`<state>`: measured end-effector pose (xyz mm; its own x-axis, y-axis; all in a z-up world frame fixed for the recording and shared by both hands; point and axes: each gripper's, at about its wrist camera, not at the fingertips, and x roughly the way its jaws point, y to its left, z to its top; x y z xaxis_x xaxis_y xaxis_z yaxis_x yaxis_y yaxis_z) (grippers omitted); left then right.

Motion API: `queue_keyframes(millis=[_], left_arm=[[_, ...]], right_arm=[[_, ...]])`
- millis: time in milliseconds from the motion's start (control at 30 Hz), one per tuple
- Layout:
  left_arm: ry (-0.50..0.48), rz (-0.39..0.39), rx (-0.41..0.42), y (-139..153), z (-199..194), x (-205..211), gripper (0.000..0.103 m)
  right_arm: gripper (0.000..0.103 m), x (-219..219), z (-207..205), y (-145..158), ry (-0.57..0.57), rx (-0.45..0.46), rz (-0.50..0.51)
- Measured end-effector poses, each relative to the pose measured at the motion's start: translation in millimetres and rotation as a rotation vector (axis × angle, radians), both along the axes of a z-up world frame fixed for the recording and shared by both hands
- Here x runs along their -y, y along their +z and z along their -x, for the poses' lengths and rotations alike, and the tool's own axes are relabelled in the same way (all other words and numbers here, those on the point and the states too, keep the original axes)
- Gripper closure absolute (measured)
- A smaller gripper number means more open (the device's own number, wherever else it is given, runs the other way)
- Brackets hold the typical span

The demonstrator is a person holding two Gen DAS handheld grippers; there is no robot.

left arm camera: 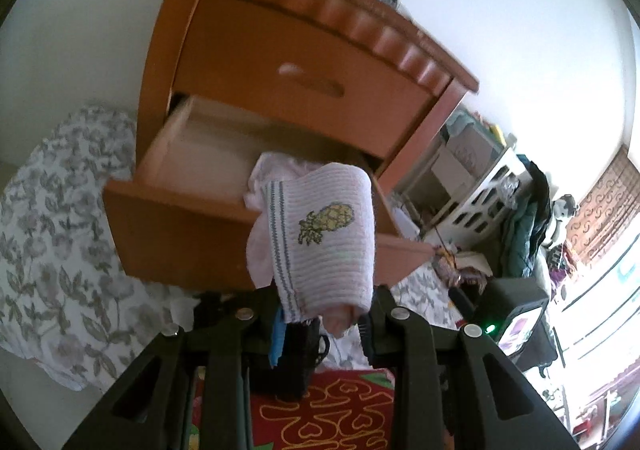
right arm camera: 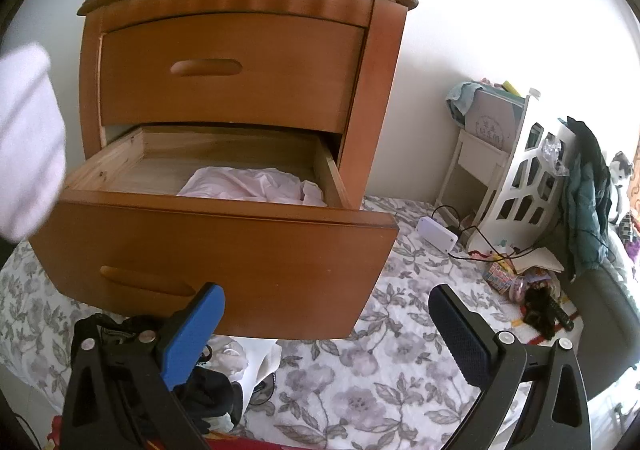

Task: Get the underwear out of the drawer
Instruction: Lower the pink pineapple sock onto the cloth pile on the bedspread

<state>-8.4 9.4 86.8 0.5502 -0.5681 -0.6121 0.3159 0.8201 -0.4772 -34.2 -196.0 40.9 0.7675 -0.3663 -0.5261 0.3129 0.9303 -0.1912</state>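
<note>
Underwear, a pink ribbed cloth piece with a stitched pineapple (left arm camera: 326,234), hangs pinched between the jaws of the left gripper (left arm camera: 320,324), in front of the open bottom drawer (right arm camera: 216,250) of the brown wooden nightstand (right arm camera: 240,62). More pale pink cloth (right arm camera: 248,184) lies in the drawer's right corner. The right gripper (right arm camera: 326,326) has its jaws wide apart, holding nothing.

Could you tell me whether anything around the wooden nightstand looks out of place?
Nothing looks damaged. The wooden nightstand's lower drawer stands pulled open, with crumpled pale pink fabric left inside, and black and white clothes lie heaped on the flowered sheet below it.
</note>
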Motion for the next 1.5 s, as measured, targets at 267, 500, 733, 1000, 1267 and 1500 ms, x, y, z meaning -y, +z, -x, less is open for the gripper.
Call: queue_keyframes(millis=[267,500,733,1000,1267,1500], left_arm=[[-0.060,-0.030,-0.122,-37,-8,15,0.072],[-0.048,-0.058,-0.200,-72,-17,22,0.072],[-0.048,-0.088,-0.286,-104,-24,28,0.072],[-0.051,-0.113,-0.338,-122,-26,37,0.069],[-0.084,-0.124,-0.356,-134,-26,47,0.068],[-0.087,-0.135,-0.361,-135,-27,47,0.068]], right_arm=[[0.000,0,0,0,0.000,0.000,0.000],[0.000,1,0,0,0.000,0.000,0.000],[0.000,1,0,1,0.000,0.000,0.000],[0.000,1,0,1,0.000,-0.001,0.000],[0.000,1,0,1,0.000,0.000,-0.001],[0.000,1,1,-1,0.000,-0.001,0.002]])
